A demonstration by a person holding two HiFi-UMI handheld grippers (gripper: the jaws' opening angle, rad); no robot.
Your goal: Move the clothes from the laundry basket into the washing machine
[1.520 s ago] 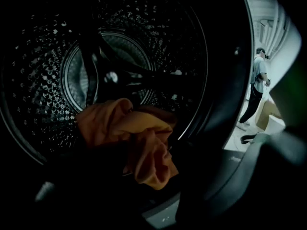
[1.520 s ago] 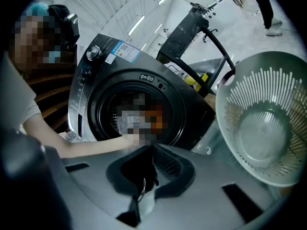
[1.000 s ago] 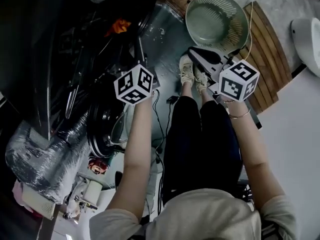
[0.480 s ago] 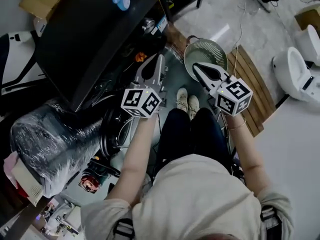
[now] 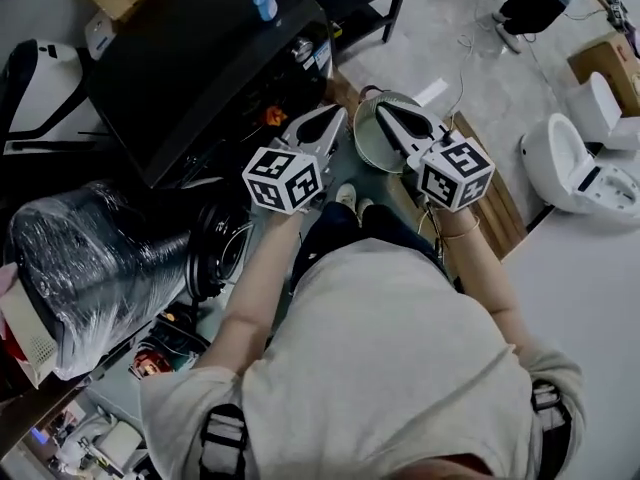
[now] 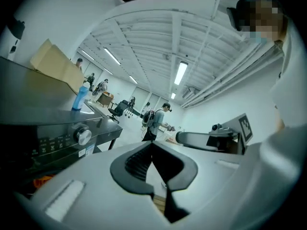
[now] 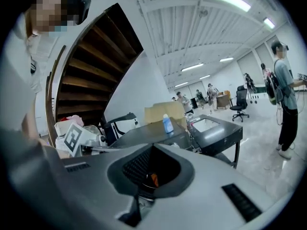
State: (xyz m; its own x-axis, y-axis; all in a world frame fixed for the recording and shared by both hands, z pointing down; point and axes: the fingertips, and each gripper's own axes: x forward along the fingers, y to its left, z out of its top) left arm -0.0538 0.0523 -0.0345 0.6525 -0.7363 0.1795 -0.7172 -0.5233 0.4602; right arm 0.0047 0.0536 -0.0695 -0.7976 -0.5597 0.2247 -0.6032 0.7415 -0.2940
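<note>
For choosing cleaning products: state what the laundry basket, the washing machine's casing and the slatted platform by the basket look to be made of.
The laundry basket: probably moulded plastic, matt pale green, with a thin round wall.
The washing machine: likely painted sheet metal, dark with a soft sheen on flat panels.
The slatted platform: looks like wood, brown parallel boards with gaps; finish unclear.

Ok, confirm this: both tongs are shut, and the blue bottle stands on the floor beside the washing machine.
One error: the blue bottle stands on top of the washing machine, not the floor; the head view shows it. The left tongs and right tongs are shut.
</note>
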